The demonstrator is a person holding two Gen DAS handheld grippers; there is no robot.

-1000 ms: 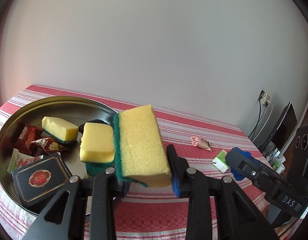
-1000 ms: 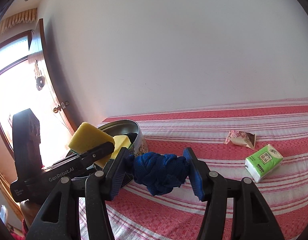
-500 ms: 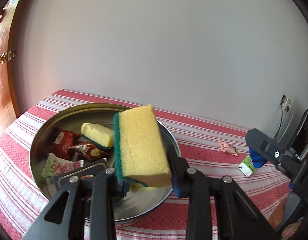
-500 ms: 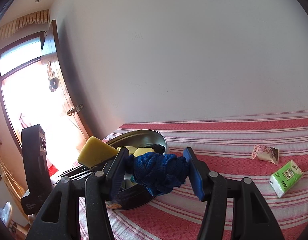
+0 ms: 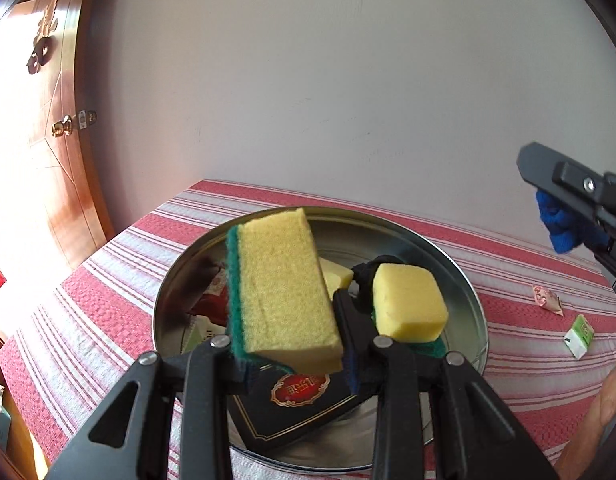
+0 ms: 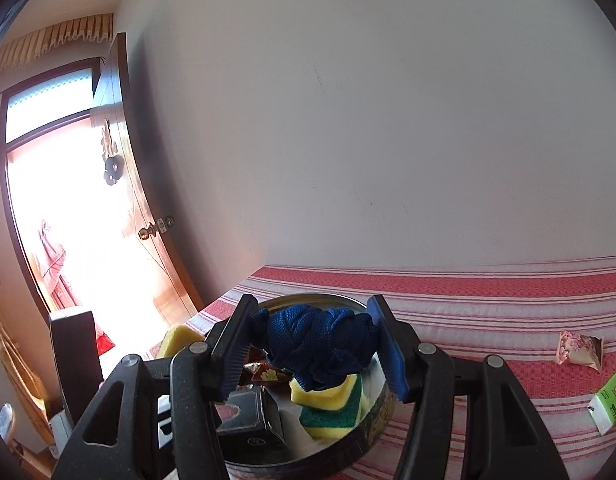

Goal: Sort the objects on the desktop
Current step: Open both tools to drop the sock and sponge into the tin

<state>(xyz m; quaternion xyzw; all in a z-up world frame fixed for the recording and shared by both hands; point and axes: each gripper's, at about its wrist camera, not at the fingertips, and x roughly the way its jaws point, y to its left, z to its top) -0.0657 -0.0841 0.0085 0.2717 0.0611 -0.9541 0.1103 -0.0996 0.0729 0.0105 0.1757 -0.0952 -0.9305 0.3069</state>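
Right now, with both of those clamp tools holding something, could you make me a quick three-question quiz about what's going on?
1. What does the left gripper hold?
2. True or false: the green tissue pack lies inside the round metal tin.
3. The right gripper holds: A) blue cloth, B) black box, C) candy.

Key: 1. A yellow sponge with a green backing. 2. False; it lies on the striped tablecloth. 3. A, the blue cloth.
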